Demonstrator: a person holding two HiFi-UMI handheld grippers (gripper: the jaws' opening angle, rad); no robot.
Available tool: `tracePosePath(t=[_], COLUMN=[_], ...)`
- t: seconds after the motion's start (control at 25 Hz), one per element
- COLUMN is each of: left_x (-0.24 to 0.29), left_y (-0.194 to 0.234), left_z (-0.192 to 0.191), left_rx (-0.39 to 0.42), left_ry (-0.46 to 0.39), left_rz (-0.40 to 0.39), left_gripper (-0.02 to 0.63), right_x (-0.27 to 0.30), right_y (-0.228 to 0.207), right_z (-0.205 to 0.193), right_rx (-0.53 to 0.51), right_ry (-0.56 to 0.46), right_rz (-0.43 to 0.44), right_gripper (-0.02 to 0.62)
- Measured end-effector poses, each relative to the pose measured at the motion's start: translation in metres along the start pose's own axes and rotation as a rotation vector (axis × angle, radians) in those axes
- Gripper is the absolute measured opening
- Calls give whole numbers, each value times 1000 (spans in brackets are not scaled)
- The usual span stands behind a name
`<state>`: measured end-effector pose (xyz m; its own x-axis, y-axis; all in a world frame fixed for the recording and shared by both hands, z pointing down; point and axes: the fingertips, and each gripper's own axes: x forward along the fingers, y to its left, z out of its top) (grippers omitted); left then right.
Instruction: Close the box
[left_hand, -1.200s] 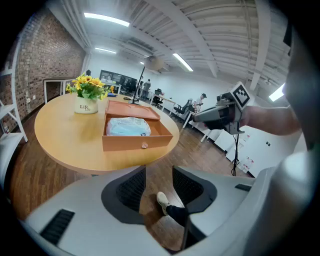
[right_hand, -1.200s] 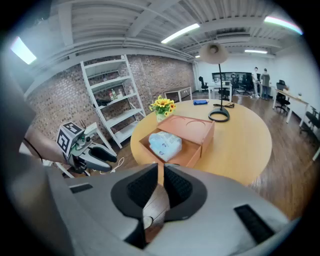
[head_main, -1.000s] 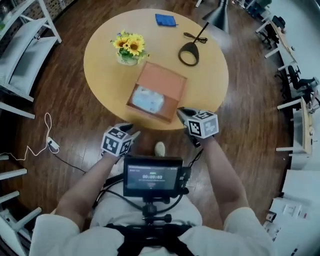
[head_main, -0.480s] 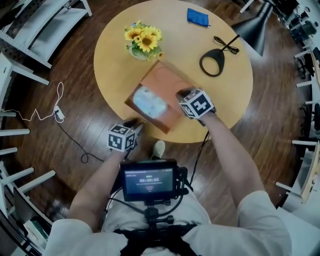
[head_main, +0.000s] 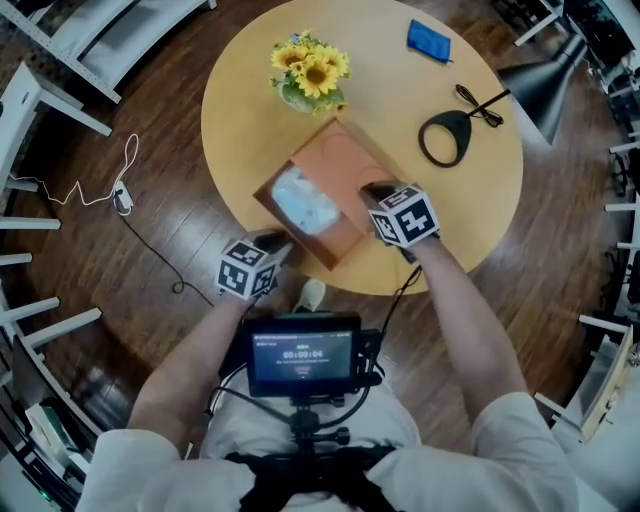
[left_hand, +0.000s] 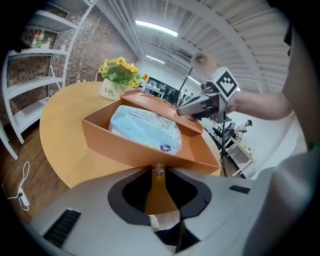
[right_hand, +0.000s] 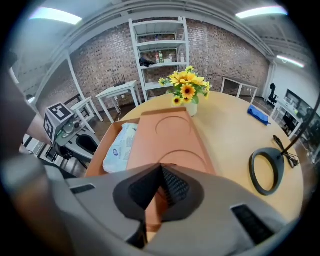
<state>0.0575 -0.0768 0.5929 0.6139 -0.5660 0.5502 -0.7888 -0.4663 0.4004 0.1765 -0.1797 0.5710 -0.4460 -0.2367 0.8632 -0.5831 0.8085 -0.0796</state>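
Note:
An orange box (head_main: 335, 245) stands open on the round table (head_main: 240, 110), with a pale blue pack (head_main: 303, 205) inside. Its lid (head_main: 340, 160) is folded back on the far side. My right gripper (head_main: 377, 192) is shut, its tips against the lid's near right edge; in the right gripper view the lid (right_hand: 170, 135) stretches away from the shut jaws (right_hand: 161, 167). My left gripper (head_main: 280, 243) is at the box's near wall (left_hand: 135, 147). Its jaws (left_hand: 159, 169) are closing to a narrow gap, and I see nothing gripped between them.
A vase of sunflowers (head_main: 312, 75) stands just beyond the box. A black lamp base (head_main: 447, 138) with its shade (head_main: 555, 85) and a blue cloth (head_main: 430, 40) are at the table's far right. White shelving (head_main: 60, 60) and a floor cable (head_main: 110, 190) lie to the left.
My right gripper has moved from the table's rim forward onto the lid's edge. My left gripper has come up to the box's near wall.

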Motion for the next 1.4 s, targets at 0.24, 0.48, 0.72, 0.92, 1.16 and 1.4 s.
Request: tracePosePath(t=[0.24,0.48,0.72,0.92,1.16,1.4], left_x=[4,8,12,26,47,75], left_y=[-2,0,-3,-5,-7,-8], left_z=[3,7,16,29,45,65], left_rx=[7,20,38,41,47,55], left_ry=[9,26,12,13,9,4], left_rz=[0,5,-7,-24,-42,-66], left_gripper=[67,66,64,64,64,64], right_x=[-2,-2,-3,-3,-2,-4], right_y=[1,4,6,8,10,10], right_z=[1,-1,0,-2,-1,-1], right_rx=[-14,-27,-36,-40,-52,-50], right_ry=[-1,10,23,36,34,33], right_rz=[0,22,39,54,58,59], right_gripper=[0,0,0,0,0,0])
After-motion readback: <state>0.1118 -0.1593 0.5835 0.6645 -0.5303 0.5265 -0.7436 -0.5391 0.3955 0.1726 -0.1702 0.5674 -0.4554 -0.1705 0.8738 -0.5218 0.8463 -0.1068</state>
